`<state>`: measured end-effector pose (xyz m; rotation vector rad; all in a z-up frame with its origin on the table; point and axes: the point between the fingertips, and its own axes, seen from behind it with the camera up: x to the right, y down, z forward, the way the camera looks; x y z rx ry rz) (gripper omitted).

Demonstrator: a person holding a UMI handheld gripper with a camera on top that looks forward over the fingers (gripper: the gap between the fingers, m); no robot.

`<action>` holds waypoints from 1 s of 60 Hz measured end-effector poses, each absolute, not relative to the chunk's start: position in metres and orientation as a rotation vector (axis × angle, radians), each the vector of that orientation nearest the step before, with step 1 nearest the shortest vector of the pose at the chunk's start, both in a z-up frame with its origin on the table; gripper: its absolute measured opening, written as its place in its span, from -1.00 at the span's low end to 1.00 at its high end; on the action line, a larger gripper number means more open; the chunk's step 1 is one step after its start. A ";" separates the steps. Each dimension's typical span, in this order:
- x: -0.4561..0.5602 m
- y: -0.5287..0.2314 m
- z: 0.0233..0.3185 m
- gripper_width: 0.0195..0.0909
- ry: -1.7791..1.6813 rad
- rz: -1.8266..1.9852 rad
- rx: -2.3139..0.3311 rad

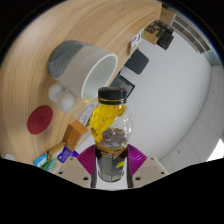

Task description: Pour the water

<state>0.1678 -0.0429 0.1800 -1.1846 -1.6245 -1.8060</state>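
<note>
Gripped between the two pink-padded fingers [88, 160] of the gripper [112, 162] is a small clear bottle [111, 128], and both pads press against its lower body, so the hold looks closed and firm. From where I stand, the bottle is lifted clear of the wooden table [70, 30], hanging just ahead of the fingers with its black cap [112, 94] pointing away from the camera.

My worry is that cap. It appears to be on, and if it is, tipping the bottle will pour nothing. If it is only resting loosely, a tilt could drop it into the cup or send water out in a gulp. The other risk is aim: the grey and white mug [82, 66] lies beyond the bottle and somewhat to one side, so a tilt begun from here could spill onto the wood rather than into the mouth. The smooth, rounded plastic could also twist in the pads once the weight shifts.

As for looks, the bottle is transparent with a yellow label or tint across its upper half and something dark showing lower down; how much liquid it holds, I cannot tell. A small red disc [40, 120] sits on the table beside the mug.
</note>
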 end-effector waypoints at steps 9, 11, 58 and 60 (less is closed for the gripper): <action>0.174 -0.049 0.183 -0.41 -1.445 -1.581 -1.398; 0.175 -0.051 0.187 -0.41 -1.369 -1.485 -1.475; 0.187 -0.071 0.080 -0.40 -0.178 0.117 -2.045; 0.186 -0.075 0.075 -0.36 -0.167 0.120 -2.027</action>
